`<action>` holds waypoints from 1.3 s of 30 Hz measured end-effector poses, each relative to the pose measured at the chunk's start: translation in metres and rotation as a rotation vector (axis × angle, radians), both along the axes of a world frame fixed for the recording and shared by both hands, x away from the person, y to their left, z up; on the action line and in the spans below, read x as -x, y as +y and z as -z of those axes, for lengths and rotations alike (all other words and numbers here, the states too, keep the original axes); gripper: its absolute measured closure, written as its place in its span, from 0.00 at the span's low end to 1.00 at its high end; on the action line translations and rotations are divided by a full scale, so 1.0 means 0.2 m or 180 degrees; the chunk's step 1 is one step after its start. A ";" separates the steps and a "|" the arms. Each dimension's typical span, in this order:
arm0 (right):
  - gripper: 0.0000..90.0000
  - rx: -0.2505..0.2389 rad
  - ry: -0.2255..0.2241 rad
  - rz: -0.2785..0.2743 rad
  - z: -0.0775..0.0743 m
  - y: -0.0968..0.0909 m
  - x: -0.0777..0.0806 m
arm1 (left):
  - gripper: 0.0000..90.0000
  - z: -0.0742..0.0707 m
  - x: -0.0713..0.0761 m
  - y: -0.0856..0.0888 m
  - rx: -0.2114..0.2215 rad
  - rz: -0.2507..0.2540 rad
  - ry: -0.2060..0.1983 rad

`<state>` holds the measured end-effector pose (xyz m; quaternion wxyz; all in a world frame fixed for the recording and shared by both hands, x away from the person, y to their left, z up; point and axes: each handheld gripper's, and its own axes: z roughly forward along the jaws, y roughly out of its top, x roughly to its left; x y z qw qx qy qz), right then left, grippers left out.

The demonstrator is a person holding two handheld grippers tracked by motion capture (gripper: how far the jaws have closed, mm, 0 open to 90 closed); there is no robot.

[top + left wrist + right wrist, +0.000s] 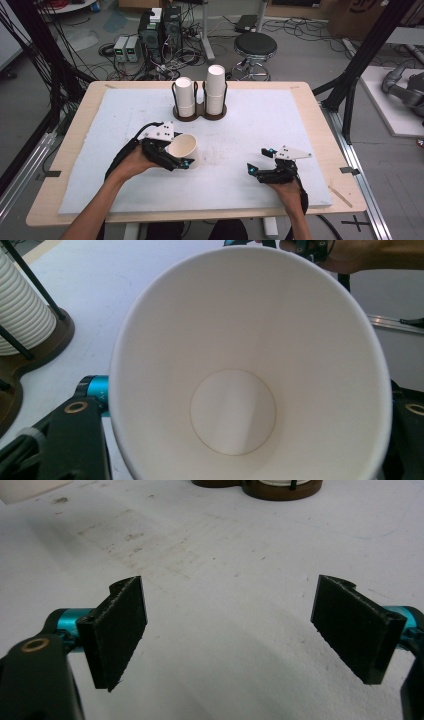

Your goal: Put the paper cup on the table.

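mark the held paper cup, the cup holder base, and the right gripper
paper cup (232, 412), left gripper view, inside bottom.
cup holder base (200, 112), high view, brown middle between the stacks.
right gripper (229, 632), right gripper view, midway between the fingertips.

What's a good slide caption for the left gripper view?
Left gripper clamps a white paper cup, its open mouth toward the camera, beside the brown cup holder.

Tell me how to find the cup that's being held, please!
Look at the white mat covering the table, then at the brown holder at its far edge with two stacks of cups. Nearer the person, the left tool grips one paper cup. Unlike the stacked ones, it is single, tipped sideways, and held by that tool.
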<state>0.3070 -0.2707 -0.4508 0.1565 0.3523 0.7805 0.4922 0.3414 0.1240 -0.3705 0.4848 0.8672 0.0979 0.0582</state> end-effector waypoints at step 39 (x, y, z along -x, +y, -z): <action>0.17 -0.0018 0.0020 -0.0008 0.00 0.00 0.00 | 0.31 0.18 -0.12 -0.23 -0.0870 -0.0047 0.0024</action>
